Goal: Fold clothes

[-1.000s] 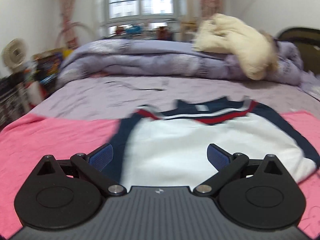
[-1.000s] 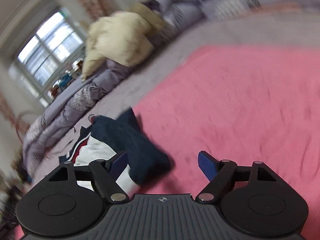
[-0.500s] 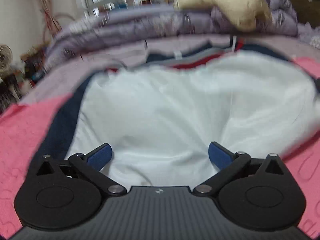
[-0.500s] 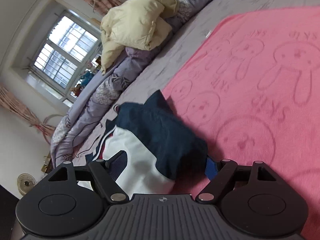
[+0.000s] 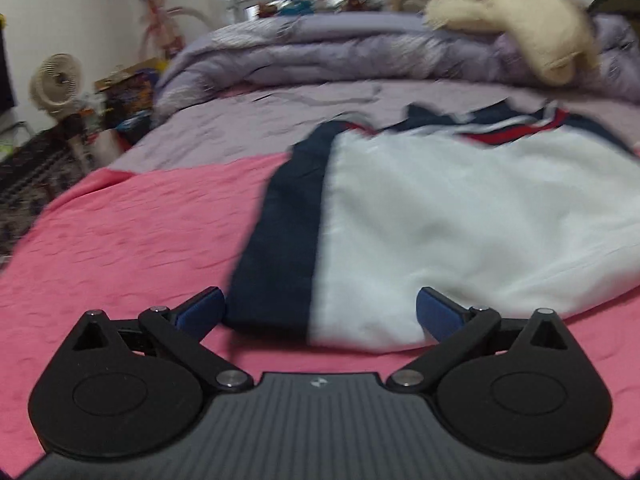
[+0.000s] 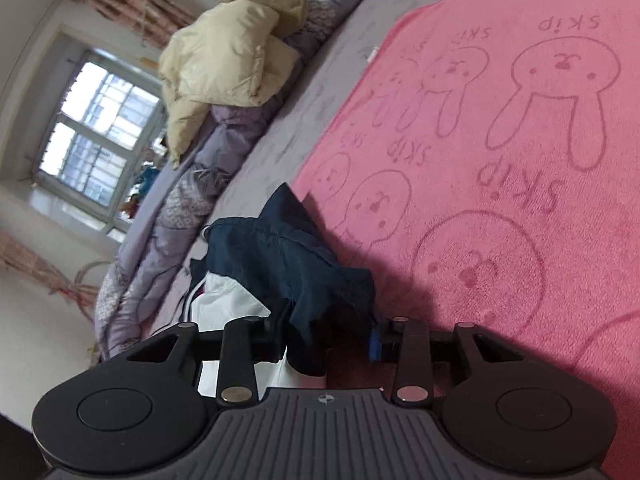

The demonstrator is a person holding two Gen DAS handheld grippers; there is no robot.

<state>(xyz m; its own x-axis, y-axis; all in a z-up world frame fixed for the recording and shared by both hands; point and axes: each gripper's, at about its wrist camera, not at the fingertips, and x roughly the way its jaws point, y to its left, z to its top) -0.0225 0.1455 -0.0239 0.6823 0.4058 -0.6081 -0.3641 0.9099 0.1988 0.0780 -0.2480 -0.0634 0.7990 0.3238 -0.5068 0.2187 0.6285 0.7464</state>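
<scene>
The shirt (image 5: 460, 220), white in the body with navy sleeves and a red-and-navy striped collar, lies flat across the middle and right of the left wrist view, its lower part on a pink towel (image 5: 132, 232) spread over the bed and its collar reaching onto the lilac sheet (image 5: 248, 120) beyond; in the right wrist view only one side of it shows, low and left of centre, a navy sleeve (image 6: 296, 256) bunched over a strip of white; the right gripper (image 6: 328, 340) has just been closing and is now clenched on that sleeve's end, dark cloth pinched between the pads, probably so the sleeve can be drawn across the body as a first fold; the left gripper (image 5: 318, 312) stands released, its blue pads (image 5: 202, 310) spread wide just short of the hem, one before the navy side panel and one before the white, touching nothing that I can tell; it seems poised to take that near corner so both sides move together; a rumpled lilac duvet (image 5: 360, 52) with a cream jacket (image 5: 520, 28) heaped on it fills the top of the frame, well apart from the work; a small fan (image 5: 56, 84) stands at the left edge.
</scene>
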